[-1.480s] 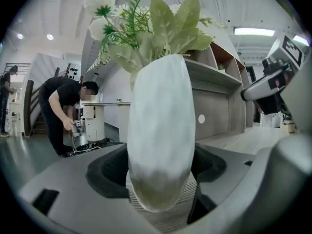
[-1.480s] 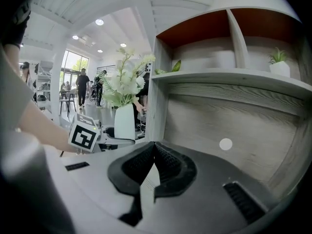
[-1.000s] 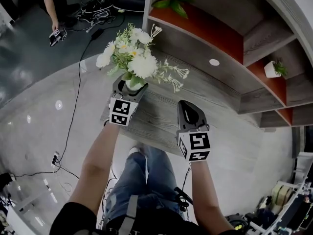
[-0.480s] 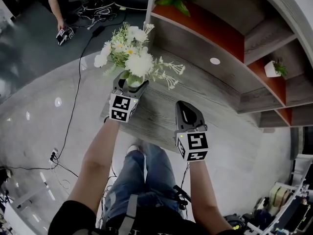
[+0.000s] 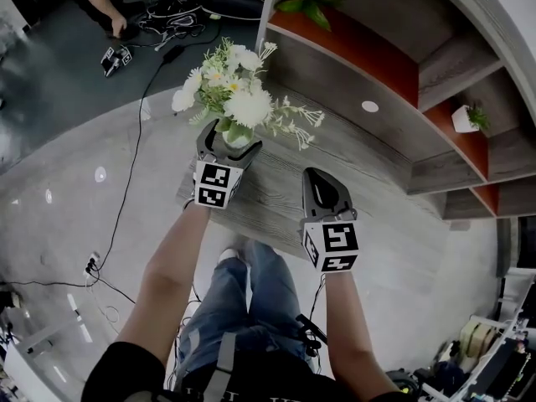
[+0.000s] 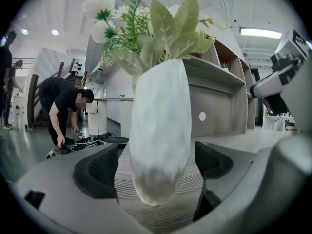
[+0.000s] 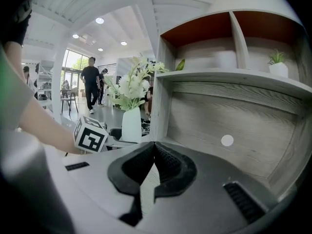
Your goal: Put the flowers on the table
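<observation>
Wide left tongs [image 6: 156, 165] flank the smooth, likely top-heavy, breakable white vase of flowers [image 6: 158, 130] at the grey wood table's [image 5: 276, 199] 9 o'clock end. It is best held at its belly. Right tongs [image 7: 153, 167] are closed, empty.

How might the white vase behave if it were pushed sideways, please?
Probably tips easily: the white vase is tall, narrows at its base and carries wide flowers. Its smooth-looking wall may be slippery, possibly breakable.

Left claw [image 6: 156, 168] spread, right claw [image 7: 152, 154] closed.
</observation>
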Tool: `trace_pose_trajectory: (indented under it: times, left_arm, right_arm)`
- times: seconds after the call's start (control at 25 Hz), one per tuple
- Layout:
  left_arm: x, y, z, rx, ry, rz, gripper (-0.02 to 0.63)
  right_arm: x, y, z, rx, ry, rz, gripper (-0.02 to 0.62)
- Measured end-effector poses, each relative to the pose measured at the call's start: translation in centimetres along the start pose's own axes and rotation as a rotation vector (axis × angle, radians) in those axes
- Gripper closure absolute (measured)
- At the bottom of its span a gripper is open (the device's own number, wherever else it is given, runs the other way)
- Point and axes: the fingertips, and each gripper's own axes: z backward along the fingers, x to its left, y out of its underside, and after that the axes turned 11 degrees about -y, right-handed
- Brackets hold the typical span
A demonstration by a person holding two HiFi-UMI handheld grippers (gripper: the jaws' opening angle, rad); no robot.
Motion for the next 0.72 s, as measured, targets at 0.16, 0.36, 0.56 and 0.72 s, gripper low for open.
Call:
trace_pose_trajectory:
  times: [0.16,0.36,0.56,0.72]
  left_arm:
    - [-0.1,-0.6,0.7,-0.001,0.013,0.001,0.124]
    - [0.3,-2.0,2.2,-0.007,0.024,-0.003,0.124]
    - [0.8,-3.1,3.8,-0.007,0.029,-0.005,0.124]
    - [1.1,-3.7,5.3,0.001,0.037,-0.007,0.124]
  right_arm:
    - [0.2,-0.7,0.2,-0.013,0.010,-0.002,0.580]
    - [1.0,-2.4,0.8,-0.044,0.024,-0.001,0.580]
    - [1.7,-3.8,1.6,-0.067,0.045,-0.002,0.580]
    - [2.3,-4.7,2.4,-0.077,0.061,-0.008,0.580]
